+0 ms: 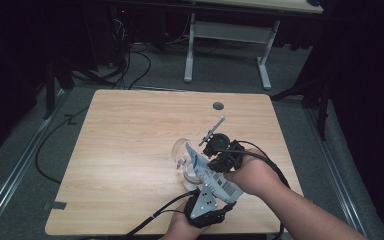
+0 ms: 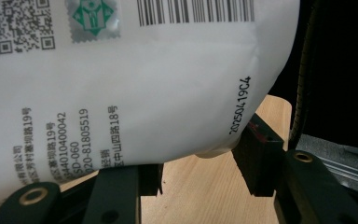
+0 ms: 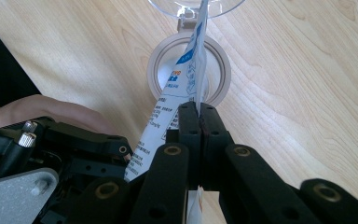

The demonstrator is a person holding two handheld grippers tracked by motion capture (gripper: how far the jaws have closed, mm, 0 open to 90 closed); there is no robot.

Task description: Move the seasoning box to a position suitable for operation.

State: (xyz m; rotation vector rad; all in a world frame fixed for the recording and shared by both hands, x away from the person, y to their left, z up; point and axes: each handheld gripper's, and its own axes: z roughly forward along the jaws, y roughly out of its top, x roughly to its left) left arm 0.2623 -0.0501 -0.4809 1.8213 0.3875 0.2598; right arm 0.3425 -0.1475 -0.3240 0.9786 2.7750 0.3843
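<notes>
Both tools pinch the white pouch [image 3: 186,74] over the open jar [image 3: 219,70]; perhaps tilting misaligned spills contents onto the tabletop [image 1: 130,130].

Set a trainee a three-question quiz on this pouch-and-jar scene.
1. True or false: the right gripper has its jaws clamped on the white pouch.
2. Which end of the pouch points at the round jar: A the upper corner, B the barcode end?
3. What stands hinged open behind the jar?

Key: 1 true. 2 A; the barcode end sits by the left gripper, between its jaws. 3 The clear lid.
</notes>
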